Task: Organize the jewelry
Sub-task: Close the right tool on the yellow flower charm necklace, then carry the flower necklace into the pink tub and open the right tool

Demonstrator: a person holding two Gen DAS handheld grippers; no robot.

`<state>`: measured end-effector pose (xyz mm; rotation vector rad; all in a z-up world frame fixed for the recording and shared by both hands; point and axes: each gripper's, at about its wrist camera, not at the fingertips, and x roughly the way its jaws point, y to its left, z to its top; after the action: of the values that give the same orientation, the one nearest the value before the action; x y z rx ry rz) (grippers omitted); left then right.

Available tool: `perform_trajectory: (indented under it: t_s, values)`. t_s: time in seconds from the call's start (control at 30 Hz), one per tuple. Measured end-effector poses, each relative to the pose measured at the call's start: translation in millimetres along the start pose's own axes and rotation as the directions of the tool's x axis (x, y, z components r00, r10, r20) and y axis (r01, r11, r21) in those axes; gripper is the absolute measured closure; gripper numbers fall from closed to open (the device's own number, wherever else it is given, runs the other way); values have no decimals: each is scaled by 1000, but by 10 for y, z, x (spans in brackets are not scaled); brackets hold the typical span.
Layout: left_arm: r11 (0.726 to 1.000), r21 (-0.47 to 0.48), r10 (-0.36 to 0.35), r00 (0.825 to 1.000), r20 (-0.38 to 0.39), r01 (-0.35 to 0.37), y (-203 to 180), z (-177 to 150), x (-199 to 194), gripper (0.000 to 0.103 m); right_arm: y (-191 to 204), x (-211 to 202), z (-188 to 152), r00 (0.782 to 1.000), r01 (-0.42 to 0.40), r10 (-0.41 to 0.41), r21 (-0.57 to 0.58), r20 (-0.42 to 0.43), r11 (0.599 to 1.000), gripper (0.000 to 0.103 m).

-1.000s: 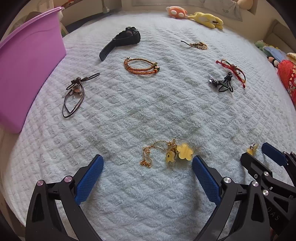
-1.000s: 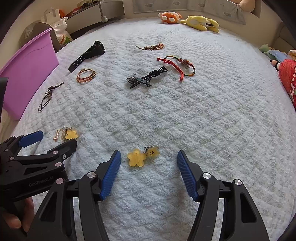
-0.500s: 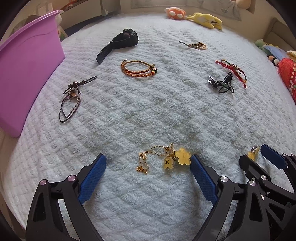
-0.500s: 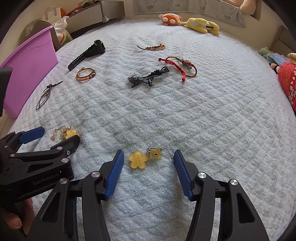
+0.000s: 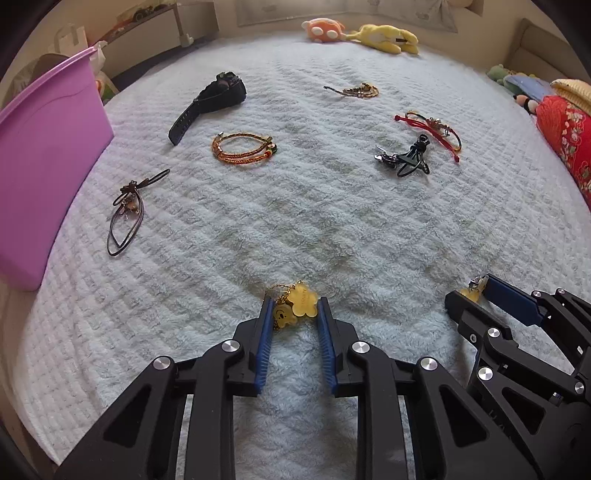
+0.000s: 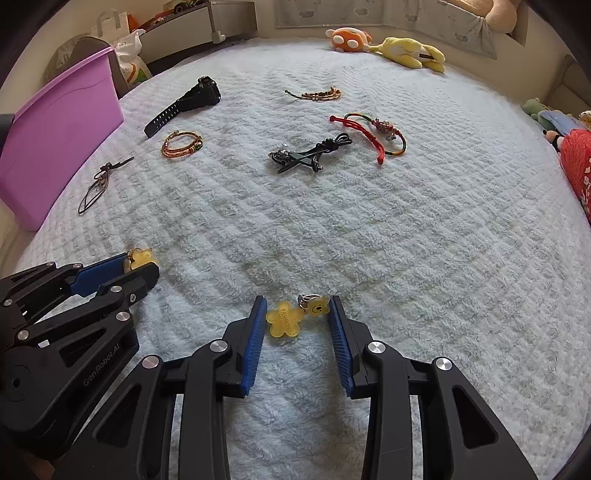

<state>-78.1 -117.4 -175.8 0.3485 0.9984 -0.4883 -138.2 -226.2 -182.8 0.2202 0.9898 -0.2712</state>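
Note:
A gold chain with yellow flower and smiley charms [image 5: 297, 306] sits bunched between the blue pads of my left gripper [image 5: 294, 308], whose jaws are closing and press it from both sides. A second yellow flower charm with a smiley and a ring [image 6: 284, 319] lies flat on the white quilt [image 6: 406, 240] between the pads of my right gripper [image 6: 297, 314]. Its jaws are closing too, with a thin gap still showing at the flower's left edge. The purple bin [image 5: 44, 177] stands at the left edge of the bed.
Spread over the quilt are a black watch [image 5: 210, 99], an orange braided bracelet [image 5: 243, 149], a brown cord necklace [image 5: 127, 210], a black cord piece [image 5: 406, 158], a red string bracelet [image 5: 432, 129] and a small beaded bracelet [image 5: 354, 90]. Plush toys [image 5: 369, 33] line the far edge.
Both grippers' jaws have narrowed around their yellow charms. The left pads now touch the gold chain and charms, which have bunched together. Neither hand has shifted much.

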Motion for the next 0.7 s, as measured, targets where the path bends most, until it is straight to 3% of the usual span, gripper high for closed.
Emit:
perform_trajectory:
  t_s: [0.07, 0.7]
  values:
    - [1000, -15, -17, 1000, -1, 17, 26, 11, -8, 81, -7, -12, 3, 1000, -13, 13, 2, 0, 1000, 75]
    - [997, -62, -48, 998, -31, 46, 281, 108, -425, 81, -2, -439, 91, 998, -48, 50, 65, -35, 997, 75]
